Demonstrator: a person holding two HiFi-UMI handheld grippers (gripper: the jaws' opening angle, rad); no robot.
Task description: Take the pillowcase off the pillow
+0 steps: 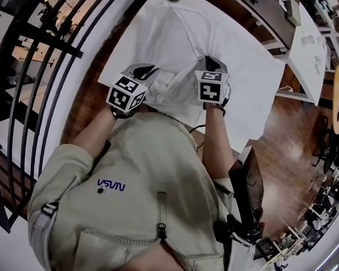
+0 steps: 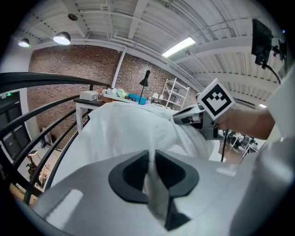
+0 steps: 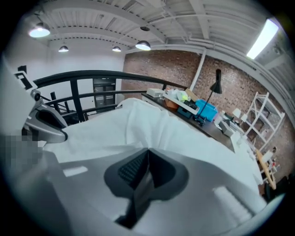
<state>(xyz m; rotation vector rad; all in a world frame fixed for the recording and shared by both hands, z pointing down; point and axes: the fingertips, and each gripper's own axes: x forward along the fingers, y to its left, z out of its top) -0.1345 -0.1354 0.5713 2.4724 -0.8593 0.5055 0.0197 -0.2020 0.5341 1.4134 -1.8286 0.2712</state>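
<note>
The pillow in its white pillowcase (image 1: 181, 35) lies on a white table (image 1: 254, 103) in front of me. My left gripper (image 1: 146, 74) is at the case's near edge on the left. In the left gripper view it (image 2: 151, 154) is shut on a fold of the pillowcase (image 2: 124, 129), and a strip of white cloth runs between its pads. My right gripper (image 1: 211, 65) is at the near edge on the right. In the right gripper view it (image 3: 147, 152) is shut, and the pillowcase (image 3: 152, 126) puckers at its tips. Each gripper shows in the other's view: right gripper (image 2: 184, 118), left gripper (image 3: 44, 124).
A black metal railing (image 1: 25, 66) curves along the left. Another white table (image 1: 306, 49) stands at the far right over a wooden floor (image 1: 290, 134). A dark monitor (image 1: 249, 183) sits by my right side. A cluttered desk (image 3: 186, 103) stands beyond the pillow.
</note>
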